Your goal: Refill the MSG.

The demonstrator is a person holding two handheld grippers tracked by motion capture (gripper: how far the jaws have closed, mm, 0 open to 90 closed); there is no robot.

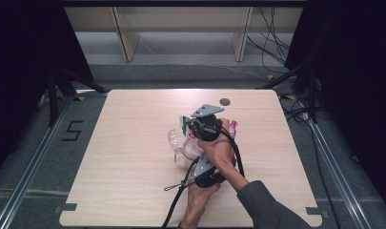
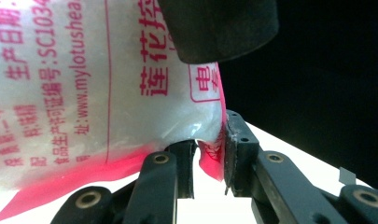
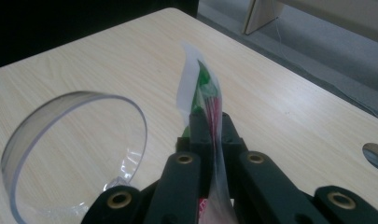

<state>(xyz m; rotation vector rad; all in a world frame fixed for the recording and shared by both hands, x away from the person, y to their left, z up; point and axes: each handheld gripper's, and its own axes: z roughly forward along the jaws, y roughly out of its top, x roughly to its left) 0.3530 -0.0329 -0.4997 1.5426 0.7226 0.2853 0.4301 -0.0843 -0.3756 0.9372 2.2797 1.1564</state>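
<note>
The person's forearms come in over the near edge of the surface [image 1: 109, 191], crossing near its middle. The left tool [image 2: 210, 158] is closed on the pink bottom edge of a white plastic bag [image 2: 84, 93] printed with pink lettering, the thin film pinched between its black jaws. The right tool [image 3: 210, 135] is closed tight on the bag's other end, a clear strip with green and red print standing up from its jaws. The bag hangs between both tools above the middle of the surface. Just beside it, toward the left edge, a clear plastic cup [image 3: 60, 154] stands on the surface.
</note>
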